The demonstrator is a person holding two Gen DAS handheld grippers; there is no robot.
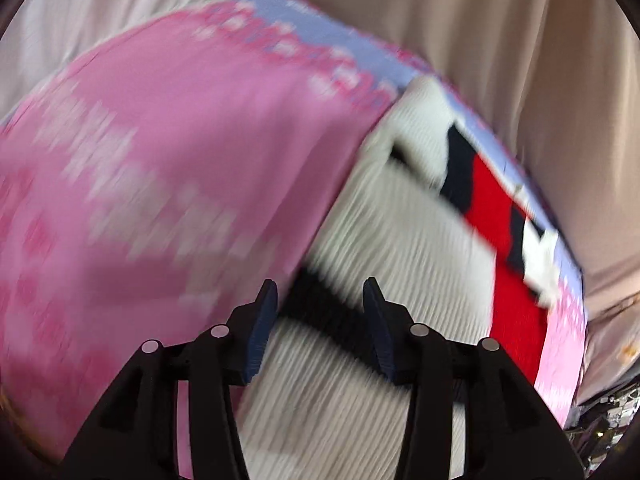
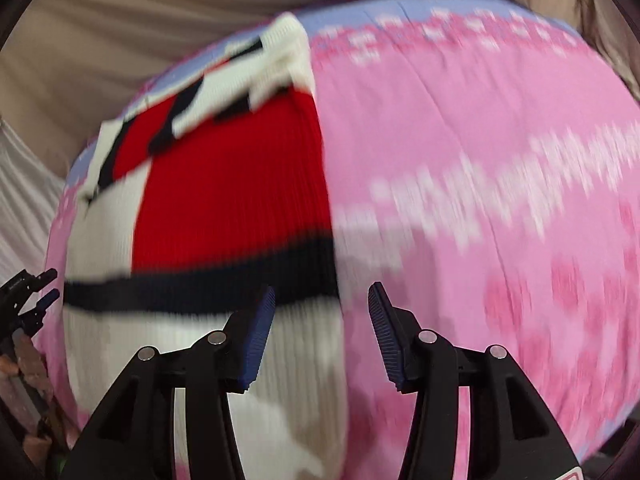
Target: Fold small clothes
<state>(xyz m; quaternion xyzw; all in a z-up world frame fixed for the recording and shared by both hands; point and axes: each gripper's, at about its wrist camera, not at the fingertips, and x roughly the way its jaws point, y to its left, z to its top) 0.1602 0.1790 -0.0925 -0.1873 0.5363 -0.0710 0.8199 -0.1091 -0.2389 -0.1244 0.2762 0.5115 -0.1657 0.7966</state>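
Both claws, left claw point(image 1: 320, 300) and right claw point(image 2: 322, 304), point steeply down, jaws apart, over the sweater point(image 2: 224, 184).

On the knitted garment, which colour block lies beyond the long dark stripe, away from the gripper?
The red block of the knitted garment; the white ribbed part sits on the gripper's side of the stripe.

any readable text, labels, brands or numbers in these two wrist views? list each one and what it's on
None readable.
Pink cloth: pale blocky marks, possibly pattern or lettering, too motion-blurred to tell.
Knit garment: red, white and dark blocks and stripes only, no text visible.
Right gripper: a red-outlined mark at the bottom right corner of the right wrist view, cut off by the frame, unreadable.
Left gripper: no markings visible.
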